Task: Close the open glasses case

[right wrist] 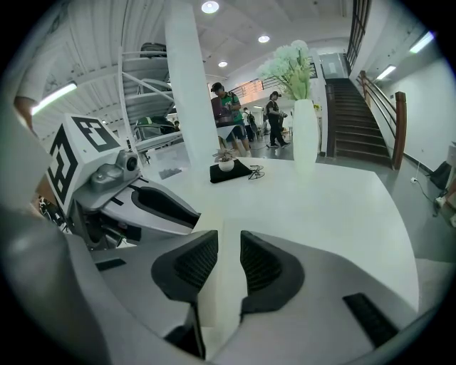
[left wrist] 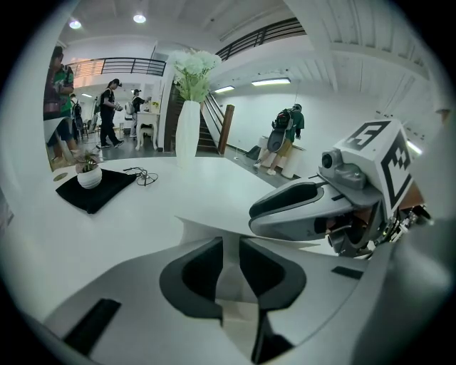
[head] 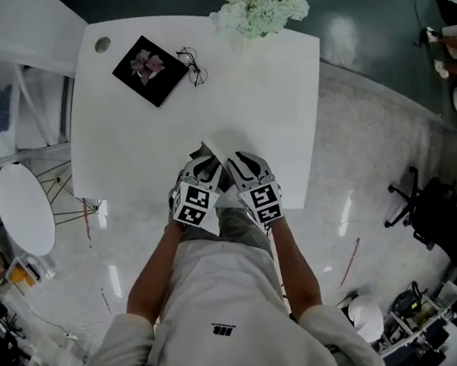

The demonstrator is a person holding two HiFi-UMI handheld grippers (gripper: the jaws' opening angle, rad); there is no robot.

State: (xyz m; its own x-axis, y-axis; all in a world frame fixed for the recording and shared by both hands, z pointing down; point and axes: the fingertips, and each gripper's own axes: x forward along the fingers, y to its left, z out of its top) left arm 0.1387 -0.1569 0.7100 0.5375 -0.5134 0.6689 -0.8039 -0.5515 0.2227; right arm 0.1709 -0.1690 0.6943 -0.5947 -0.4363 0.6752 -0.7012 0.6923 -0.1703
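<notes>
Head view: I look steeply down on a white table [head: 253,107]; the person stands at its near edge with both tools brought together over it
Glasses case: the white glasses case [head: 214,151] sits by the near edge of the table, mostly covered by the two tools, with only a pale corner poking out beyond their tips
Left gripper: the left gripper [head: 204,166] has its jaws pressed in on a thin white panel of the case; in the left gripper view that panel fills the slot between the dark pads [left wrist: 192,274] and runs forward as a flat sheet
Right gripper: the right gripper [head: 237,161] is likewise pinching a white wall of the case, its ribbed pads [right wrist: 196,265] close against it on both sides
Spacing: the two tools lie side by side, nearly touching, and each shows in the other's camera
Lid: white on white, so I cannot tell how far the case stands open
Far left corner: a black cloth [head: 138,79] with a small potted plant [head: 150,64] on it, and wire glasses [head: 192,65] just beside the cloth on the bare tabletop, well apart from the case
Far edge: a tall white vase [left wrist: 187,132] stands upright, holding pale flowers [head: 262,3]
Background: people [left wrist: 108,114] stand on the floor beyond the table, and a staircase [right wrist: 363,117] rises behind
</notes>
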